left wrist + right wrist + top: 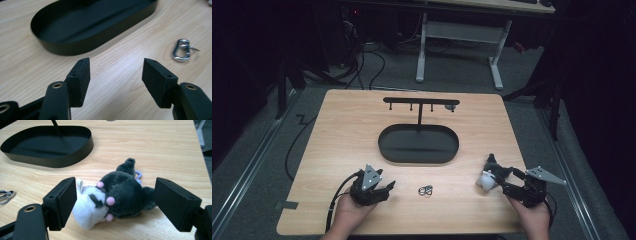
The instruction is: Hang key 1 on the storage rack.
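A small plush toy [112, 197], dark grey and white with pink dots and a pale blue loop, lies on the wooden table [337, 135] at the right [488, 175]. My right gripper [113, 203] stands open around it, one jaw on each side; whether they touch it I cannot tell. In the high view the right gripper [501, 181] sits at the front right. A silver metal clasp [182, 50] lies near the front middle [426, 190]. My left gripper [116, 75] is open and holds nothing, left of the clasp [384, 189].
A black oval tray [387, 150] with an upright post and a hook bar [419, 101] stands at the table's centre. A small object hangs at the bar's right end [451, 107]. Bare wood lies between the tray and the grippers. Cables and a desk frame are on the floor beyond.
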`<action>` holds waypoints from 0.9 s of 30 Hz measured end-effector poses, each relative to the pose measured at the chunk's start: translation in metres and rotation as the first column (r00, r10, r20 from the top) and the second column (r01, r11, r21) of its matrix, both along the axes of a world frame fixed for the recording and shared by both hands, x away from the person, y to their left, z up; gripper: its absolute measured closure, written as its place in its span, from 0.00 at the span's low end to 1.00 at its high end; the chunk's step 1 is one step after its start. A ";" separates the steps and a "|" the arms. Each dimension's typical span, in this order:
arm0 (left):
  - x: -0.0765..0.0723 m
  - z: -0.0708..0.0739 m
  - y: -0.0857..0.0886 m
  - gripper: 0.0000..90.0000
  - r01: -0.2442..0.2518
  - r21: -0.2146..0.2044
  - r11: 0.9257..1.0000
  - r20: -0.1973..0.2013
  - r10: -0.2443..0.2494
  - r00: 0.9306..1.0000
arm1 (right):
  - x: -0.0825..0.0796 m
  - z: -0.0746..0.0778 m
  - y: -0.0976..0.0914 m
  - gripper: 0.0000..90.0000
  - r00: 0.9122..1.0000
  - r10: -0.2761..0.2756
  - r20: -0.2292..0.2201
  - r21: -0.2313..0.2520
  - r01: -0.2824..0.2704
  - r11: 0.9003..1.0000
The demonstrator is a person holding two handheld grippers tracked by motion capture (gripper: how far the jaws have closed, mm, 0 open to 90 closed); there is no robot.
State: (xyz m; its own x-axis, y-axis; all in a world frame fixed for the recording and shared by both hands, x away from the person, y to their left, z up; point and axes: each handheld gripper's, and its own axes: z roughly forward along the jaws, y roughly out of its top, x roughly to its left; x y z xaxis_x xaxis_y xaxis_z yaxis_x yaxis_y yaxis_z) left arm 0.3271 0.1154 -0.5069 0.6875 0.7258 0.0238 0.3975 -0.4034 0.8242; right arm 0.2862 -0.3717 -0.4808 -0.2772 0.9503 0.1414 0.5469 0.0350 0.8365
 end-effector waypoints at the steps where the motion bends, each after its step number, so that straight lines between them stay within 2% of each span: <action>1: 0.001 -0.001 0.001 0.45 -0.001 -0.010 1.000 -0.008 0.001 1.000 | -0.001 0.000 -0.001 0.23 1.000 0.002 0.004 0.003 -0.002 1.000; 6: 0.000 -0.002 -0.004 0.45 0.012 0.003 1.000 -0.002 -0.012 1.000 | -0.002 -0.005 -0.004 0.25 1.000 -0.002 -0.017 0.017 0.003 1.000; 9: -0.001 -0.002 -0.006 0.45 0.018 0.009 1.000 0.000 -0.018 1.000 | -0.003 -0.005 -0.004 0.26 1.000 -0.002 -0.014 0.018 0.003 1.000; 10: -0.002 -0.002 -0.006 0.45 0.020 0.003 1.000 0.000 -0.020 1.000 | -0.004 -0.005 -0.006 0.31 1.000 -0.003 -0.007 0.015 0.003 1.000; 16: -0.001 -0.002 -0.004 0.45 0.012 -0.007 1.000 -0.007 -0.012 1.000 | -0.006 -0.007 -0.011 0.42 1.000 -0.010 0.021 -0.026 0.010 1.000; 21: 0.001 -0.003 -0.002 0.45 0.009 -0.008 1.000 -0.010 -0.009 1.000 | -0.007 -0.012 -0.018 0.49 0.999 -0.032 0.006 -0.044 0.033 0.999; 24: 0.001 -0.003 -0.001 0.45 0.009 -0.009 1.000 -0.011 -0.010 1.000 | -0.005 -0.016 -0.021 0.59 0.999 -0.032 -0.019 -0.053 0.031 0.998; 25: 0.001 -0.003 -0.001 0.45 0.009 -0.009 1.000 -0.011 -0.010 1.000 | -0.005 -0.016 -0.021 0.59 0.999 -0.032 -0.019 -0.053 0.031 0.998; 26: 0.001 -0.003 0.000 0.45 0.011 -0.006 1.000 -0.012 -0.011 1.000 | -0.003 -0.018 -0.023 0.67 0.999 -0.031 -0.036 -0.064 0.028 0.998; 27: 0.001 -0.003 0.000 0.45 0.011 -0.006 1.000 -0.012 -0.011 1.000 | -0.003 -0.018 -0.023 0.67 0.999 -0.031 -0.036 -0.064 0.028 0.998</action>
